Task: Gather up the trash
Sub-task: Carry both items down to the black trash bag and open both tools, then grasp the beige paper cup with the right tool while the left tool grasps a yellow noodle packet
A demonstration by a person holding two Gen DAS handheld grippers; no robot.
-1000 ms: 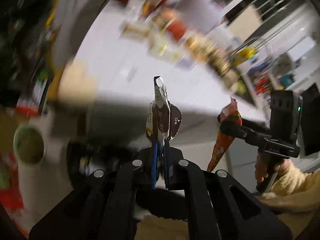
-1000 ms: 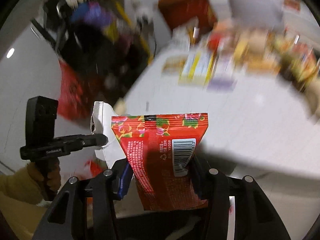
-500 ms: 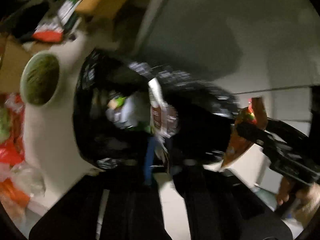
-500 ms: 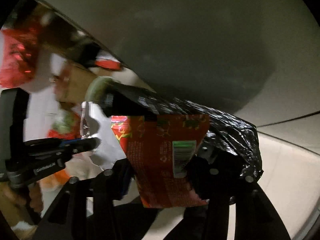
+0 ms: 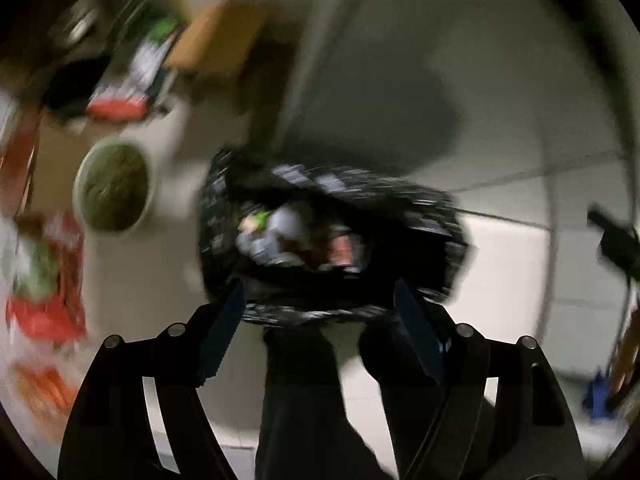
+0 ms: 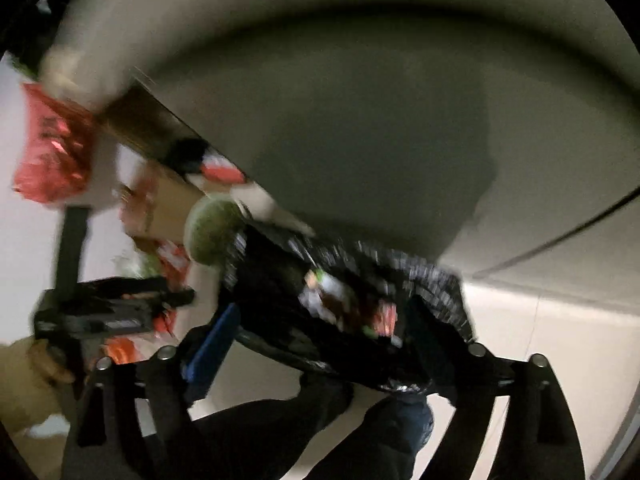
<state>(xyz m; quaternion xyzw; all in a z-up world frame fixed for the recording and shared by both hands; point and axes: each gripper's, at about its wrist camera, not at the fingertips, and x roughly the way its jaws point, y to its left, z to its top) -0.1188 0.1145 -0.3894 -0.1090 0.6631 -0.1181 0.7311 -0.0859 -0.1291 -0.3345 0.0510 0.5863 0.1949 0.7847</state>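
Both wrappers have left the fingers since the earlier frame: left gripper (image 5: 320, 312) and right gripper (image 6: 316, 336), their jaws just opened, now gape empty. Directly ahead and below both lies the black plastic trash bag (image 5: 424, 232), its mouth holding wrappers.

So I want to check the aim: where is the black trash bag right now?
In both wrist views the black trash bag sits on the floor, mouth open, just beyond the open tongs, with a green-topped white bin to its left.
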